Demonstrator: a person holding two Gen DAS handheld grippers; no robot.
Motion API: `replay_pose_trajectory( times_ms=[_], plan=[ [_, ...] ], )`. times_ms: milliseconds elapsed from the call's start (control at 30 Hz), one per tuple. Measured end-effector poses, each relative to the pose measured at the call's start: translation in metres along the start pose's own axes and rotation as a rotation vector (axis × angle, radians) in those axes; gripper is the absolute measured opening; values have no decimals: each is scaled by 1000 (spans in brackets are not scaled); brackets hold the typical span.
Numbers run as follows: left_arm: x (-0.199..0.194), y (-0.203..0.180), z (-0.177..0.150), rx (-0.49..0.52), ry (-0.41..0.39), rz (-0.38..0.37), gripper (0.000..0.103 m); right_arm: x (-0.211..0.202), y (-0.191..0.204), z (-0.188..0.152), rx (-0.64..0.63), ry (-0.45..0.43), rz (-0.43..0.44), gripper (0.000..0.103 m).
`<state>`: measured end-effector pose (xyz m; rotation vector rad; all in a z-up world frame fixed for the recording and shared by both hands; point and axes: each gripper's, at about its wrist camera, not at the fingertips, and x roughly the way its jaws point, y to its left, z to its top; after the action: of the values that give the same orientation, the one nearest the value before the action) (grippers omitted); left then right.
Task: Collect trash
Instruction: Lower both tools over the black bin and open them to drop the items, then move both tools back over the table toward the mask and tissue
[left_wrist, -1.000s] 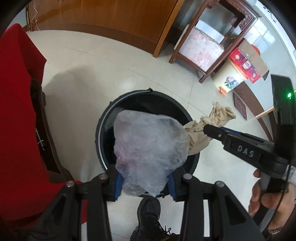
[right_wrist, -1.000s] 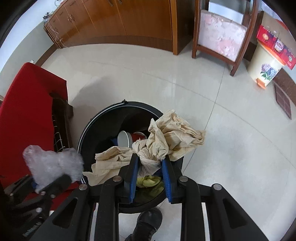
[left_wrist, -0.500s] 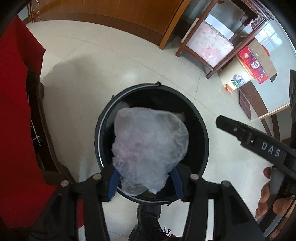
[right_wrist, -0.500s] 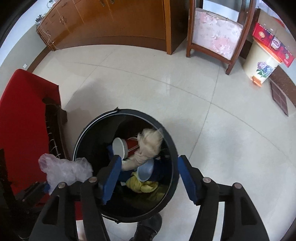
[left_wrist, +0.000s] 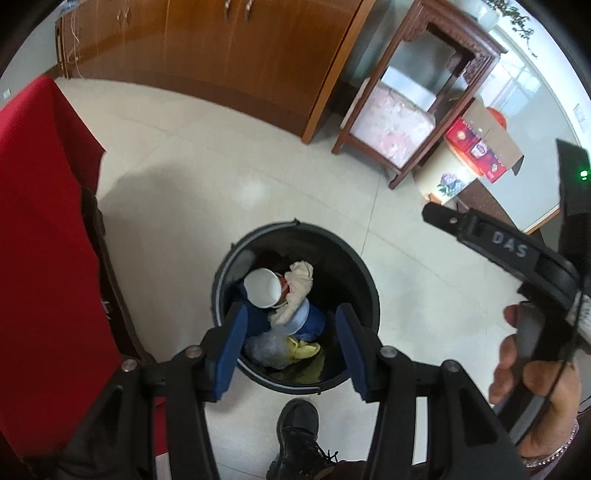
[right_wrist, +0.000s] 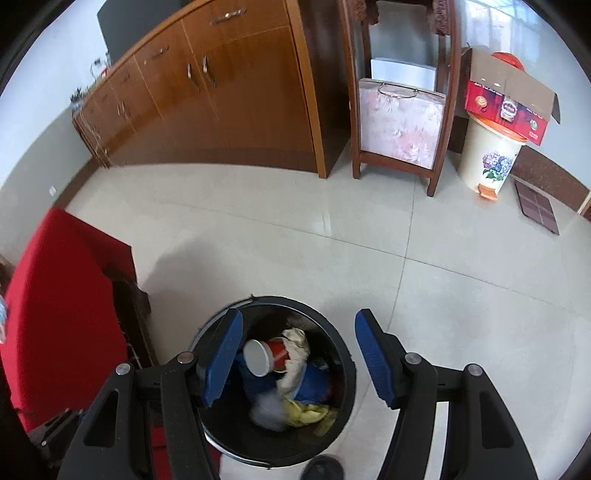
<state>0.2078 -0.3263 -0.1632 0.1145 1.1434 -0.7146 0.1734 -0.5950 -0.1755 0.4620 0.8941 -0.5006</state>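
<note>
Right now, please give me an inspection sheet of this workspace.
Surface: pale tiled floor.
Job's things: black bin holds a paper cup, beige rag, clear bag, yellow scrap.
Clutter: nothing seen on the floor near the bin.
Grippers: left gripper and right gripper open, empty, above the bin.
Cables: nothing seen.
Surroundings: red cloth, wooden cabinet, flowered pail, boot.

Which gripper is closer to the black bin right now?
Left, slightly. The left gripper hangs open right over the bin; the right gripper also hangs open above it, a bit off to the side.
</note>
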Motion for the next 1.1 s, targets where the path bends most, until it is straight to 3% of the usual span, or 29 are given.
replay_pose_trajectory(
  times_ms=[333, 667, 767, 900, 1100],
  plan=[
    [-85, 29, -7, -58, -146, 84, 52, -45, 49, -19, -82, -82, 53, 65],
    [-167, 110, -24, -180, -299, 296, 58, -88, 124, -40, -178, -138, 123, 65],
    [-184, 127, -30, -207, -334, 349, 61, -103, 151, -44, -213, -142, 134, 66],
    [-204, 150, -42, -244, -371, 419, 67, -125, 193, -51, -267, -161, 175, 75],
    [-232, 192, -56, -311, -401, 493, 73, -147, 269, -63, -378, -179, 261, 77]
  ],
)
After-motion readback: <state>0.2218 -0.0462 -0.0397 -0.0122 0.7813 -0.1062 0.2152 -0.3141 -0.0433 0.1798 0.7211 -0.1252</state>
